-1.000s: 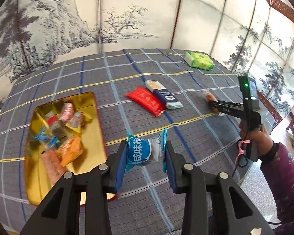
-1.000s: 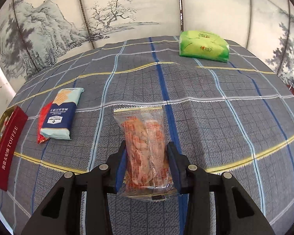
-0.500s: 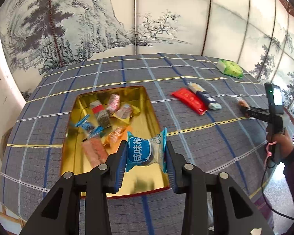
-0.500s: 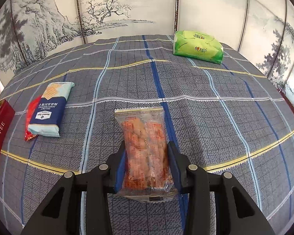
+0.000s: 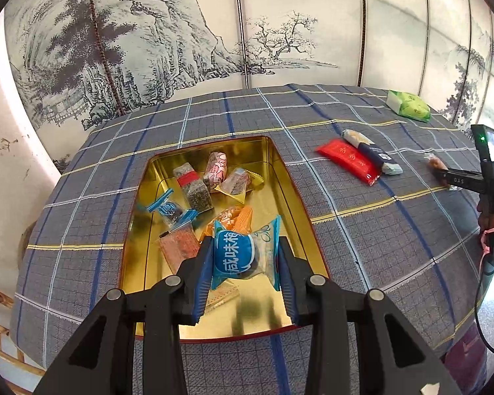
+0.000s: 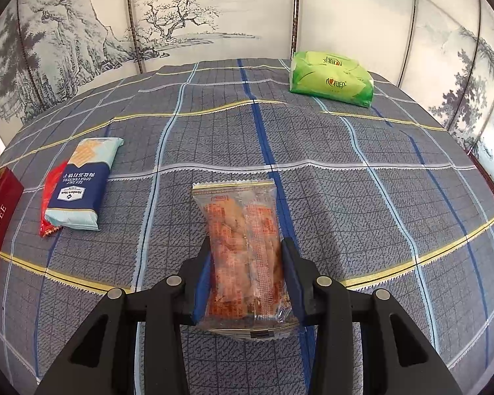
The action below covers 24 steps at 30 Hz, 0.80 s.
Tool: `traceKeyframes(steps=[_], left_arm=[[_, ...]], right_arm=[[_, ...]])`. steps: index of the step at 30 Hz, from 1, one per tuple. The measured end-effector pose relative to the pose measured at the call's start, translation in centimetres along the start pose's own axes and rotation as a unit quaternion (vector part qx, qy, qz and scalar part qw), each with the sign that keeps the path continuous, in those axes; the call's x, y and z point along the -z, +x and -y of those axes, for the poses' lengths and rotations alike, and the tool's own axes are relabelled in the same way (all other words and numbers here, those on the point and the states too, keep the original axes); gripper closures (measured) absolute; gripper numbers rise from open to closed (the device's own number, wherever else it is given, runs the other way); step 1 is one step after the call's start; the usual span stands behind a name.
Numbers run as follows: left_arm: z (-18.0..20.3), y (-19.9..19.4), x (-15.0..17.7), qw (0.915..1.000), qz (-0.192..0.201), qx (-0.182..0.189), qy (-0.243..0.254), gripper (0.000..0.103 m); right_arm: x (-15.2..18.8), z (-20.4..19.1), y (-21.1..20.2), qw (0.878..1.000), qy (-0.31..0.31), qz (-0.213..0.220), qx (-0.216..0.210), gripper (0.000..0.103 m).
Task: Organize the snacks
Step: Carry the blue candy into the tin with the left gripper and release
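Hovering over the near end of the gold tin (image 5: 289, 177), whose long axis is running toward 12 o'clock, the left gripper (image 5: 245, 256) is clamping a blue-and-white snack (image 5: 237, 255), while the right gripper (image 6: 245, 276) is pinching an orange packet (image 6: 243, 240) resting on the tablecloth (image 6: 362, 197).

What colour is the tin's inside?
Shiny gold inside the tin, with a dark red outer wall. Left wrist view shows it best.
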<state>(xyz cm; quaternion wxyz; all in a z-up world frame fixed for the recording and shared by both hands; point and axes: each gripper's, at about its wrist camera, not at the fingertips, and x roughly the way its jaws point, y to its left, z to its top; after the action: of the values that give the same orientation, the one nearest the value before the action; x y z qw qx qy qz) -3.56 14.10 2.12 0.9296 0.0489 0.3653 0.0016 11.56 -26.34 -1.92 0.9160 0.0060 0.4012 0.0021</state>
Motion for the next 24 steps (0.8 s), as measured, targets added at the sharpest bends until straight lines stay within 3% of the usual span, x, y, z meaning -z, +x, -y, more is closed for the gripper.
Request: traceKeyframes(steps=[24], left_arm=[[-0.9, 3.4, 0.7, 0.9995, -0.021, -0.021, -0.001, 0.069]], right_arm=[[0.0, -0.1, 0.0, 1.0, -0.001, 0.0, 0.001, 0.062]])
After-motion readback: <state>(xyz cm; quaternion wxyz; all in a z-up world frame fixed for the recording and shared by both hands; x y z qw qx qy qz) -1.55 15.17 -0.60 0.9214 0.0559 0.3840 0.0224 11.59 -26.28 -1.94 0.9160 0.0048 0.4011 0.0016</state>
